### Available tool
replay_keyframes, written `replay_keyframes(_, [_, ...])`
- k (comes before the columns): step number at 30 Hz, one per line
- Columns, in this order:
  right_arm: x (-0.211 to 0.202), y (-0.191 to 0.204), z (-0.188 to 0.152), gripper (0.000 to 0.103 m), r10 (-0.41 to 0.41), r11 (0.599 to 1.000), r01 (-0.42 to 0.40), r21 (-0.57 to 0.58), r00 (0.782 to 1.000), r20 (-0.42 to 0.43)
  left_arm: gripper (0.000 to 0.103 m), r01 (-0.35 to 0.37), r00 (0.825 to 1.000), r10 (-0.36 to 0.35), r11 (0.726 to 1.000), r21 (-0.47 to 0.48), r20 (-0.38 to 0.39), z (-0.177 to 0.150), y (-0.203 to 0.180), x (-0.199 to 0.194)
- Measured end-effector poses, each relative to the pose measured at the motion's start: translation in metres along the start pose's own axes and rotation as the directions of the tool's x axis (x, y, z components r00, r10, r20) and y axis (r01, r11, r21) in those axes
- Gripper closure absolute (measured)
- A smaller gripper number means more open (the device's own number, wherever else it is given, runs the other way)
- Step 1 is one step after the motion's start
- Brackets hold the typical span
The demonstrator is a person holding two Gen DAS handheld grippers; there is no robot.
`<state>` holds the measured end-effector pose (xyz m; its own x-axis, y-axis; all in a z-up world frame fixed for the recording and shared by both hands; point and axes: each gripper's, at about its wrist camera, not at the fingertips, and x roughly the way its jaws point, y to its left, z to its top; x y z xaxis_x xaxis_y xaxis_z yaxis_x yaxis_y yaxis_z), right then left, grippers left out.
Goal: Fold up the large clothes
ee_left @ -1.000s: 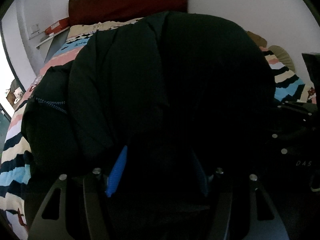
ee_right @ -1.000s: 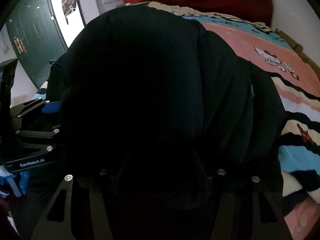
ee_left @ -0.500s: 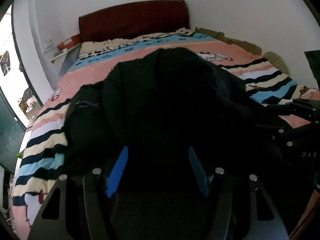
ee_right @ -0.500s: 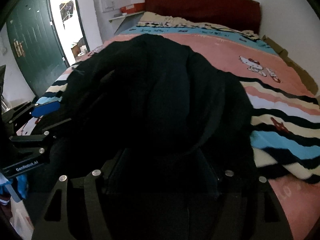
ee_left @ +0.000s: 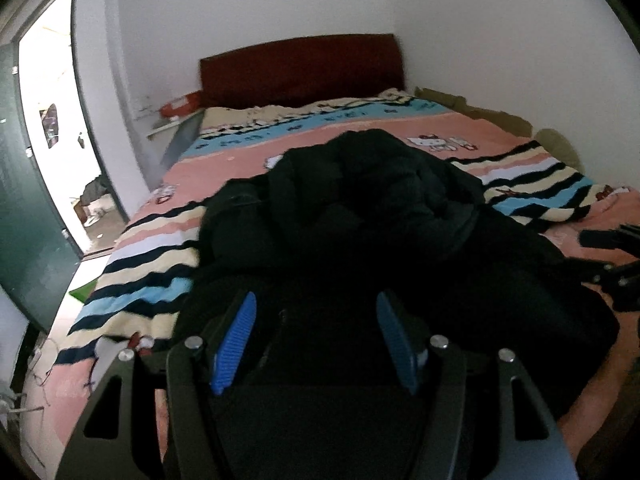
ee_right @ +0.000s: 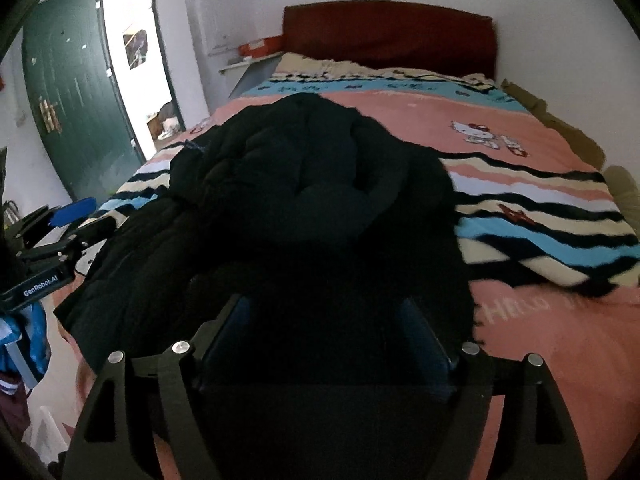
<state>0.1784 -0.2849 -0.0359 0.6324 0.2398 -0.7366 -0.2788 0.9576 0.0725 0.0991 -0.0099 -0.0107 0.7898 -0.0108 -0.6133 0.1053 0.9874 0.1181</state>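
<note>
This is a bedroom in a home. A bed fills most of the room, with a dark red padded headboard against a plain white wall. It is covered by a pink Hello Kitty blanket with blue, cream and black stripes. A black padded jacket lies heaped on it. Beside the headboard a small white shelf carries a red box. A dark green door stands open onto a bright doorway.
</note>
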Motion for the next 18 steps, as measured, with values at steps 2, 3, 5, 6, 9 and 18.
replay_keyframes(2, [-0.011,-0.009,-0.008,0.023,-0.012,0.999,0.012,0.031,1.000,0.013,0.041,-0.024,1.000,0.024,1.000,-0.017,0.009,-0.007,0.005,-0.009])
replay_keyframes(3, [-0.015,-0.013,-0.010,0.023,-0.017,0.999,0.016,0.045,1.000,0.019,0.041,-0.032,0.999,0.032,0.999,-0.022,0.011,-0.010,0.006,-0.013])
replay_keyframes(5, [-0.021,-0.022,-0.015,0.023,-0.021,0.997,0.019,0.074,0.999,0.031,0.040,-0.055,0.998,0.056,0.998,-0.030,0.018,-0.015,0.011,-0.021])
replay_keyframes(6, [-0.023,-0.026,-0.017,0.023,-0.023,0.996,0.020,0.087,0.999,0.036,0.040,-0.062,0.998,0.063,0.998,-0.032,0.022,-0.017,0.013,-0.023])
replay_keyframes(9, [-0.032,-0.037,-0.025,0.022,-0.036,0.992,0.030,0.122,0.998,0.049,0.040,-0.088,0.996,0.089,0.995,-0.047,0.030,-0.024,0.018,-0.032])
replay_keyframes(18, [-0.039,-0.061,-0.045,0.016,-0.071,0.978,0.060,0.200,0.996,0.047,0.036,-0.127,0.991,0.131,0.988,-0.092,0.038,-0.037,0.034,-0.046])
